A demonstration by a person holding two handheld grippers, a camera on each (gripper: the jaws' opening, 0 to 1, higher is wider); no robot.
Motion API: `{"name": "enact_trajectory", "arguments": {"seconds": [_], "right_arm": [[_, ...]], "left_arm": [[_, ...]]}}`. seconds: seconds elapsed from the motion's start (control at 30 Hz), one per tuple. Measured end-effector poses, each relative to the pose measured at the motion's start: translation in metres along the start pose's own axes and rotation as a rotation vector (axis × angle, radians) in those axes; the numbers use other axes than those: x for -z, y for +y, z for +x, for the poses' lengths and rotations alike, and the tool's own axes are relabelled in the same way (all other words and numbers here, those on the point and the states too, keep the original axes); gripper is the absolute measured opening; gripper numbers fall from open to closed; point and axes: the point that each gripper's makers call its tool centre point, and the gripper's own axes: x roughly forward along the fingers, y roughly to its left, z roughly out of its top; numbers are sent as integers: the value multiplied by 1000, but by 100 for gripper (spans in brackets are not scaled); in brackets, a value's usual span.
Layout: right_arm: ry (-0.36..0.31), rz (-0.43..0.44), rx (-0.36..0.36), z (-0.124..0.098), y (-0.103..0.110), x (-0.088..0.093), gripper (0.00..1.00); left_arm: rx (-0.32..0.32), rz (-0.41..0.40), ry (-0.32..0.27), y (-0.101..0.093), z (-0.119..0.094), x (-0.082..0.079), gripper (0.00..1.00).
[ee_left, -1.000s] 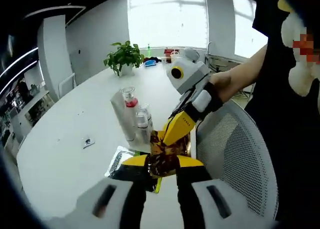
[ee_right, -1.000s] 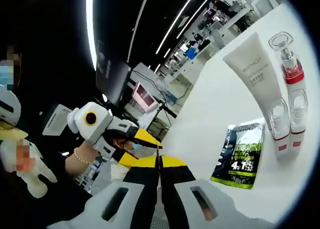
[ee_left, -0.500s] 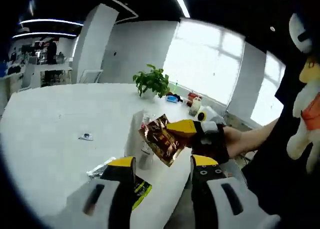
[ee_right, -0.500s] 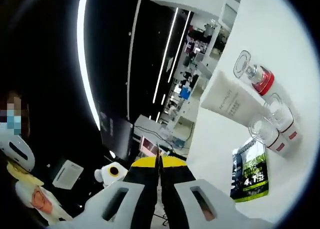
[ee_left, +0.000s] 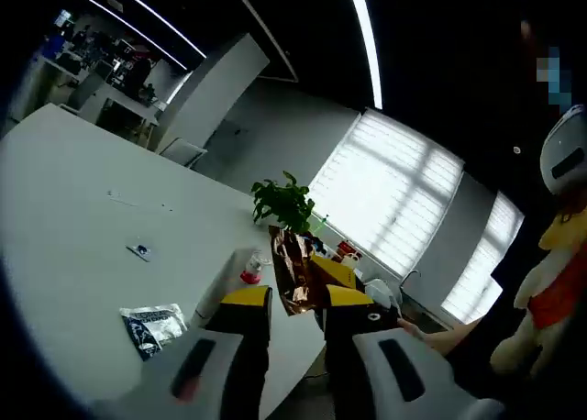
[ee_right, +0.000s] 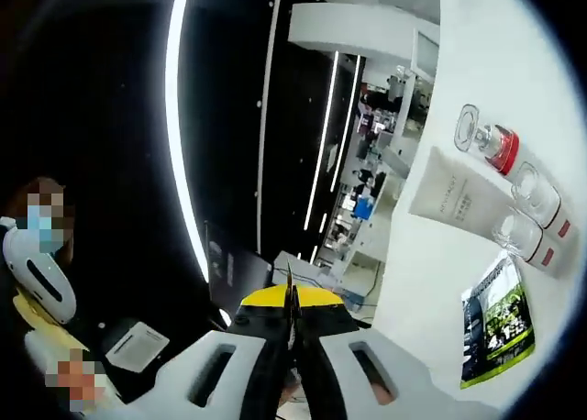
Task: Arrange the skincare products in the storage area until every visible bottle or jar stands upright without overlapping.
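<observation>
The right gripper (ee_right: 291,321) has its jaws pinched flat together on the thin edge of a shiny copper sachet (ee_left: 292,271), which, seen from the left gripper view, hangs upright in the air just beyond the left gripper (ee_left: 285,303); held by its edge like this, the limp packet stays lifted off the white table (ee_left: 64,209) and clear of the other products, presumably so it can be set down without overlapping anything. The left gripper's jaws stand narrowly apart with nothing visibly between them, the sachet showing through the gap but, as far as I can tell, untouched. Beyond the sachet, a dark green sachet (ee_right: 498,321) lies flat on the table. Next to it stands a cluster touching one another: a white tube (ee_right: 450,198), two clear-capped bottles (ee_right: 536,220) and a red-collared pump bottle (ee_right: 491,143). Farthest from the sachet sits a potted plant (ee_left: 283,202) near the window.
</observation>
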Motion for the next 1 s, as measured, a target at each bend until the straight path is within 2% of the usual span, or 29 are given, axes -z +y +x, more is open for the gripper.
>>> {"name": "enact_trajectory", "arguments": {"seconds": [0.1,0.23,0.3,0.33,0.43,0.5,0.63,0.7,0.77,0.83,0.87,0.93,1.0], "right_arm": [[-10,-17,2,0,1,1,1],[10,-83,48,0,-3,3,1],[29,-106,45,1,-2,4,2],[40,-119,49,1,-2,5,2],[110,-225,62,1,-2,11,2],[160,-332,70,1,0,15,2],[238,-461,47,-1,4,20,4],[326,-520,22,-5,4,25,7],[378,-555,10,-8,3,25,11],[444,-564,-19,-12,5,25,14],[458,-568,-45,-12,8,25,16],[475,-581,-68,-11,15,22,20],[542,-606,-91,-13,16,25,26]], "left_arm": [[-19,6,2,0,0,3,2],[-28,-18,1,0,-1,3,0],[-23,-19,-1,0,-3,2,0],[-39,-51,3,2,-3,2,0],[-68,-61,19,8,-7,2,0],[-88,-53,32,11,-9,0,0],[-67,-43,67,9,-13,-2,0],[-23,-56,103,2,-15,-4,0],[13,-43,148,-4,-18,-4,0],[20,16,216,-4,-23,-2,0],[27,51,269,-5,-26,1,0],[35,104,339,-6,-30,6,0],[55,134,389,-9,-32,10,0]]}}
